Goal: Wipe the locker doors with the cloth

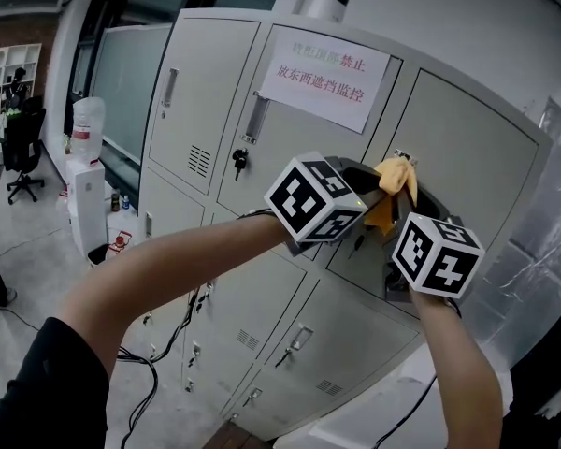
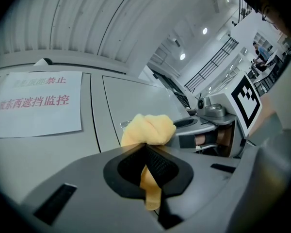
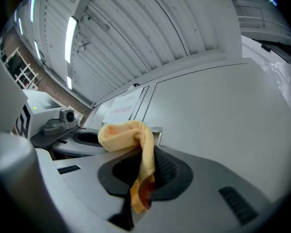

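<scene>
Now we hold the cloth with left gripper and right gripper each pinched tight on it, its bunched end pointing at a closed locker door near its handle, its tails trailing back through the jaws.

1. This is an office common area.
2. A bank of grey metal lockers carries a printed notice.
3. A water dispenser, a black office chair and white shelving stand beyond.
</scene>
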Tool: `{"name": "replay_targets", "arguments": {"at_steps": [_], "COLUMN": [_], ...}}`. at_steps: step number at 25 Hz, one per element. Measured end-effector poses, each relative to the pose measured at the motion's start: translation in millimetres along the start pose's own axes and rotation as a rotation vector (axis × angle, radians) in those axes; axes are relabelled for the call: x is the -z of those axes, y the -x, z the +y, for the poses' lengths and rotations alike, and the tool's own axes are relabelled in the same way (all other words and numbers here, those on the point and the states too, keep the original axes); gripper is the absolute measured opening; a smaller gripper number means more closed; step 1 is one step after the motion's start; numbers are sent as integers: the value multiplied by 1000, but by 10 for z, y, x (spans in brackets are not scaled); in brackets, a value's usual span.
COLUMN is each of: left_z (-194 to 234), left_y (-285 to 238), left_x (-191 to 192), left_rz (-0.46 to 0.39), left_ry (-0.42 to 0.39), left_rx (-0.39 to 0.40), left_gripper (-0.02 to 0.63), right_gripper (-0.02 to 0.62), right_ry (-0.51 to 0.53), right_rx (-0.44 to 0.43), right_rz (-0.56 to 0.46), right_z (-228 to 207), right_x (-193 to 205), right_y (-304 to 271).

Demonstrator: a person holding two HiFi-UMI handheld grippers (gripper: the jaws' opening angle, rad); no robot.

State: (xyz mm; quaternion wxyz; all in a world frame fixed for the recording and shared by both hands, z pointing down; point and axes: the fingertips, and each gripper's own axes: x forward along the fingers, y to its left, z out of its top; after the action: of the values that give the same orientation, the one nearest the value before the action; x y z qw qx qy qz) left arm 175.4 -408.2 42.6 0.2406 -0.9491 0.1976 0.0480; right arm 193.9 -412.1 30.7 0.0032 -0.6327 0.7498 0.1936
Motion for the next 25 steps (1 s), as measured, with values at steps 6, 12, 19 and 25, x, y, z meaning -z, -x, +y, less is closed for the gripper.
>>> {"name": "replay_targets", "arguments": {"at_steps": [6, 12, 19, 25], "left_z": [-49, -139, -258, -443], "left_y": [-46, -153, -270, -420], "left_x": [4, -25, -56, -128], "left_rz": [3, 41, 84, 84], "left_ry": [14, -6, -17, -23], "left_rx": [-1, 29, 70, 103], "left_gripper": [20, 20, 20, 20], "right_gripper": [63, 63, 63, 63], "right_ry": [71, 68, 71, 76], "right_rx": [27, 41, 61, 98], "right_rz": [-9, 1, 5, 6], "right_z": [-45, -164, -297, -484], "right_x": [7, 23, 38, 38], "right_y": [47, 120, 222, 390]}}
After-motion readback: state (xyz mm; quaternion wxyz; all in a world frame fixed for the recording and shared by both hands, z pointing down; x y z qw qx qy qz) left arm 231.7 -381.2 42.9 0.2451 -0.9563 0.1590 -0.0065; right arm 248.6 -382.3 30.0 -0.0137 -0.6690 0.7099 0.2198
